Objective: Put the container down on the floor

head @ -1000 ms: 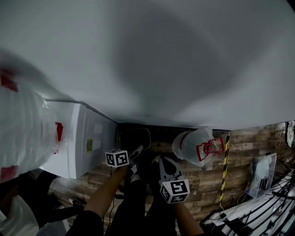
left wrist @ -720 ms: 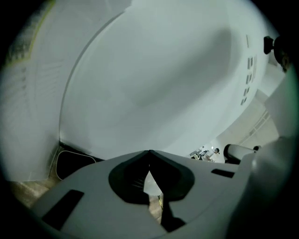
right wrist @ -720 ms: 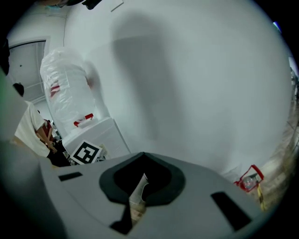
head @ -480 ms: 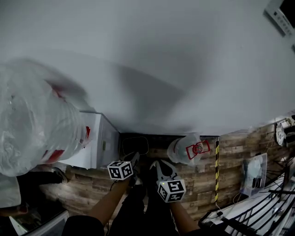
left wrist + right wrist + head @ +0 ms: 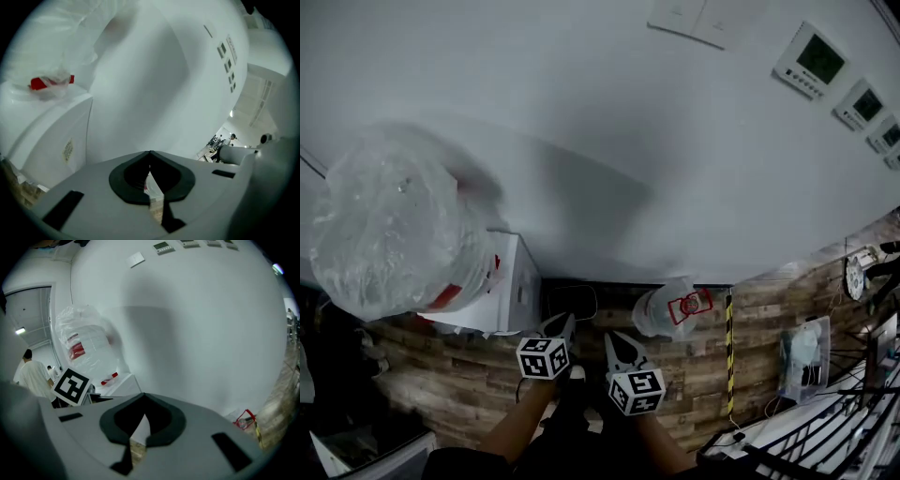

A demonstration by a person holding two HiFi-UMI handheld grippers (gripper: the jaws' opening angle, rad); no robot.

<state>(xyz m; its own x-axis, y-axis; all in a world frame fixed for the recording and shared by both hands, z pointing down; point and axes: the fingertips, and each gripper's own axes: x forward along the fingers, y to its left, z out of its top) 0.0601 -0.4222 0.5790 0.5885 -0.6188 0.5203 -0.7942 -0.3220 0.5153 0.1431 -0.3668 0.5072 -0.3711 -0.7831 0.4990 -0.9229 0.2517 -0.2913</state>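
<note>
**Fig.** Head view w/ both gripper views.

**Change vs. prior frames:** the field has slid up the wall (image 5: pixel 619 141).
- Switch plates (image 5: pixel 698 19) and wall controllers (image 5: pixel 811 61) now enter at top.
- The bagged drum (image 5: pixel 394 230) shows whole on top of the white cabinet (image 5: pixel 511 286).
- The container (image 5: pixel 670 307) looks smaller and sits lower in frame.

**Container:** clear, plastic-wrapped, red label. It rests on the plank floor (image 5: pixel 441 384) at the wall foot, just right of the cabinet, w/ no gripper on it. Upright or on its side: can't tell.

**Grippers:** the left gripper (image 5: pixel 567 324) and right gripper (image 5: pixel 612 341) have drawn back toward the person and are now in front of the cabinet's right corner, apart from the container. Each has its jaws closed tip to tip w/ nothing between.

**Reading:** the set-down looks done. The person appears to be straightening up and pulling away, so prob. nothing is left but to clear off.

**View diffs**
- **Head view only:** the container's contact w/ the floor, and the black-yellow striped post (image 5: pixel 729 352) beyond it, farther right of the cabinet.
- **Left gripper view only:** the cabinet's side sticker (image 5: pixel 68 149), the red tape (image 5: pixel 51 83) on the bag above the cabinet, and a lit room far right of the cabinet. The container isn't clearly seen here.
- **Right gripper view only:** a person in white (image 5: pixel 30 373) left of the cabinet, the left gripper's marker cube (image 5: pixel 71 386) in front of the cabinet, and the container's red label low at right.
</note>
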